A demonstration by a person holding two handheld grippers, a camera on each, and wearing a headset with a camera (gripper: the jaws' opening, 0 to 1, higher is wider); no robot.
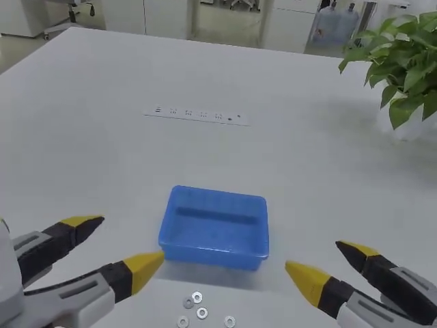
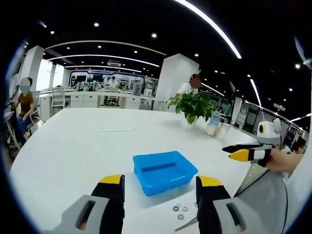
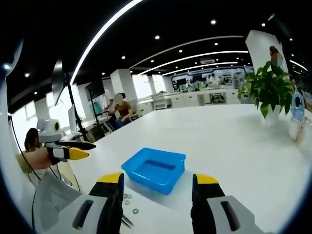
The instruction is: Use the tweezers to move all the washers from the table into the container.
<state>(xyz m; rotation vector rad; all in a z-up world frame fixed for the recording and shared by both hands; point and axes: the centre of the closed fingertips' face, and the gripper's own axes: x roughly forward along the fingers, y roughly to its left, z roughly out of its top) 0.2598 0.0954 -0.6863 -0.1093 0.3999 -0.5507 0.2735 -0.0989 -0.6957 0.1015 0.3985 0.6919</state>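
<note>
A blue rectangular container (image 1: 215, 229) stands empty on the white table (image 1: 136, 157). Several small metal washers (image 1: 197, 308) lie loose just in front of it, near the table's front edge. My left gripper (image 1: 116, 244) hovers open at the lower left, its yellow tips apart and holding nothing. My right gripper (image 1: 332, 265) hovers open at the lower right, also holding nothing. In the left gripper view the container (image 2: 164, 170) and washers (image 2: 180, 210) sit between my jaws, beside a thin metal tool (image 2: 185, 224) that may be the tweezers. The right gripper view shows the container (image 3: 155, 168) and washers (image 3: 129, 200).
A flush power strip (image 1: 198, 114) lies in the table's middle. A potted green plant (image 1: 403, 61) stands at the far right edge. People sit and stand at distant desks in the gripper views. Bare table surrounds the container on all sides.
</note>
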